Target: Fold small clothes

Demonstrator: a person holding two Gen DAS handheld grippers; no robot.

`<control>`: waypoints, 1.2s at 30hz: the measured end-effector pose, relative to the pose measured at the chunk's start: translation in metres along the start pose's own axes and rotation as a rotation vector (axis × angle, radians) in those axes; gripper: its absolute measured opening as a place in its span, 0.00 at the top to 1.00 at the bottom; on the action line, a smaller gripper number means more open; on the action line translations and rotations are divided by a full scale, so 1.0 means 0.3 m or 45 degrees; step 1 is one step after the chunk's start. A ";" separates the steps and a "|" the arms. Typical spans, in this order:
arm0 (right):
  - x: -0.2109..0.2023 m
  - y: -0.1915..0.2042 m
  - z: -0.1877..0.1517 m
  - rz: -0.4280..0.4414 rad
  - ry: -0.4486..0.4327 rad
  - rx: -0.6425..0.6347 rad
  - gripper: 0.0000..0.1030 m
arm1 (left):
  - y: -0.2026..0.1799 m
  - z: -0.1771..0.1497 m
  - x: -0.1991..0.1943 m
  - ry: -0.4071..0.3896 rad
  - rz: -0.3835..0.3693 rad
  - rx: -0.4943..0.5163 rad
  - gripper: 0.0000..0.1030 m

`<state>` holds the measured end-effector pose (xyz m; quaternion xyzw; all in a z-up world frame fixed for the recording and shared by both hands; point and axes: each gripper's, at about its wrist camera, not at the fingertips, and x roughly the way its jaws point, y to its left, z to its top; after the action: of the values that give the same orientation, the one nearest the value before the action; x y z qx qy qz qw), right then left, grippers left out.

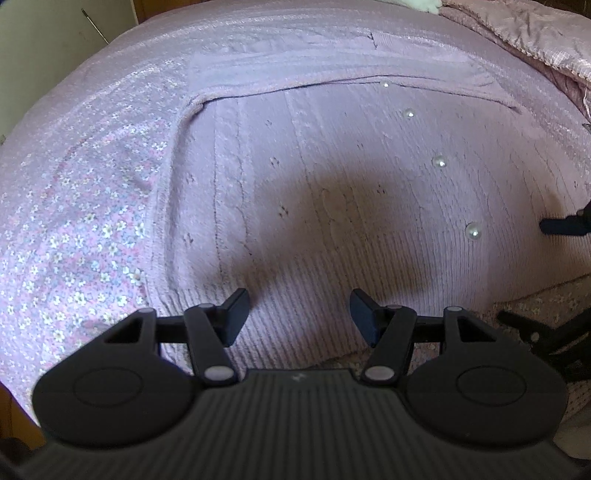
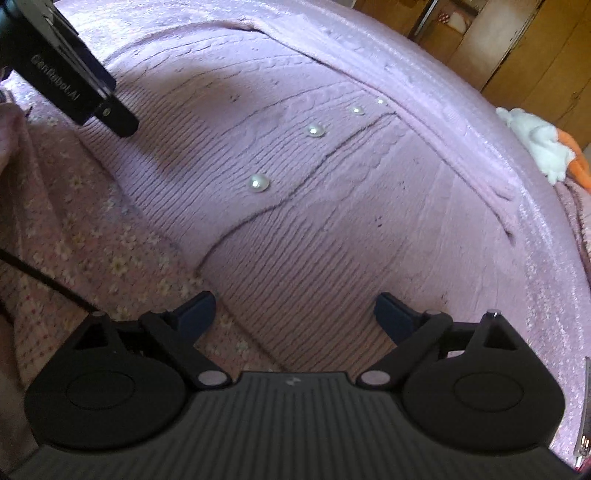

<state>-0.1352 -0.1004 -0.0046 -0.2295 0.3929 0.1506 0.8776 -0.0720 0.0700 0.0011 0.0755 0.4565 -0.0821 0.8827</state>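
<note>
While hovering low over a lilac knitted cardigan, grips nothing with the left gripper. Keeps its jaws partly apart, with only the ribbed bottom hem showing in the gap and neither pad pressing on the wool. Hangs near the cardigan's left side seam, close to the floral bedsheet beneath.

Holds nothing in the right gripper either. Spreads those jaws wide, wider than the left pair, above the hem of the other front panel. Straddles the hem's edge there, with knit under one fingertip and sheet under the other.

Finds the cardigan laid flat on the bed, front up, hem toward both cameras. Shows it fastened down the middle by a row of pearl buttons, with a dark seam running just beside them. Shows a sleeve folded across the upper part of the body.

Catches a rumpled pink quilt past the far shoulder. Catches a white and orange soft toy at the bed's far edge, with wooden cupboard doors behind.
</note>
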 end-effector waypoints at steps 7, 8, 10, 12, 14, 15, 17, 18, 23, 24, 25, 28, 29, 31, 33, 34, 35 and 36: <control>-0.009 -0.029 0.016 -0.060 -0.103 0.143 0.25 | -0.006 -0.010 0.008 0.003 -0.011 0.019 0.40; -0.012 -0.035 0.016 -0.061 -0.114 0.164 0.27 | -0.006 -0.011 0.008 0.001 -0.012 0.019 0.40; -0.015 -0.050 0.017 -0.059 -0.138 0.209 0.30 | -0.004 -0.012 0.008 0.001 -0.015 0.019 0.40; -0.020 -0.062 0.020 -0.061 -0.158 0.258 0.36 | -0.003 -0.015 0.008 -0.001 -0.021 0.021 0.40; -0.025 -0.083 0.027 -0.060 -0.175 0.332 0.42 | -0.006 -0.016 0.007 -0.007 -0.029 0.027 0.40; -0.019 -0.095 0.033 -0.047 -0.172 0.366 0.43 | -0.010 -0.018 0.005 -0.010 -0.032 0.034 0.40; -0.011 -0.107 0.042 -0.036 -0.173 0.413 0.44 | -0.020 -0.021 0.005 -0.013 -0.029 0.053 0.39; -0.011 -0.109 0.046 -0.033 -0.174 0.429 0.44 | -0.024 -0.023 0.005 -0.016 -0.030 0.065 0.38; -0.018 -0.131 0.076 0.006 -0.210 0.518 0.63 | -0.056 -0.037 -0.011 -0.058 -0.064 0.166 0.32; -0.022 -0.137 0.083 0.009 -0.220 0.536 0.65 | -0.066 -0.041 -0.017 -0.072 -0.061 0.198 0.32; -0.027 -0.143 0.091 0.011 -0.231 0.550 0.67 | -0.070 -0.043 -0.023 -0.083 -0.057 0.220 0.32; -0.039 -0.167 0.113 -0.001 -0.259 0.594 0.70 | -0.086 -0.048 -0.028 -0.095 -0.065 0.259 0.32; -0.042 -0.178 0.119 0.005 -0.265 0.622 0.70 | -0.092 -0.048 -0.025 -0.090 -0.071 0.272 0.32; -0.044 -0.202 0.128 0.026 -0.271 0.676 0.70 | -0.109 -0.056 -0.020 -0.075 -0.059 0.310 0.32; -0.048 -0.211 0.134 0.038 -0.280 0.692 0.70 | -0.121 -0.064 -0.008 -0.062 -0.044 0.354 0.32; -0.050 -0.210 0.136 0.037 -0.282 0.683 0.70 | -0.126 -0.068 -0.001 -0.055 -0.040 0.373 0.32; -0.053 -0.206 0.133 0.033 -0.280 0.675 0.70 | -0.131 -0.070 0.006 -0.055 -0.029 0.389 0.32; -0.052 -0.202 0.129 0.030 -0.275 0.665 0.70 | -0.135 -0.070 0.014 -0.065 -0.006 0.406 0.31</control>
<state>-0.0943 -0.1330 0.0473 0.0266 0.3252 0.0782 0.9420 -0.0949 0.0345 -0.0166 0.2115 0.4154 -0.1573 0.8706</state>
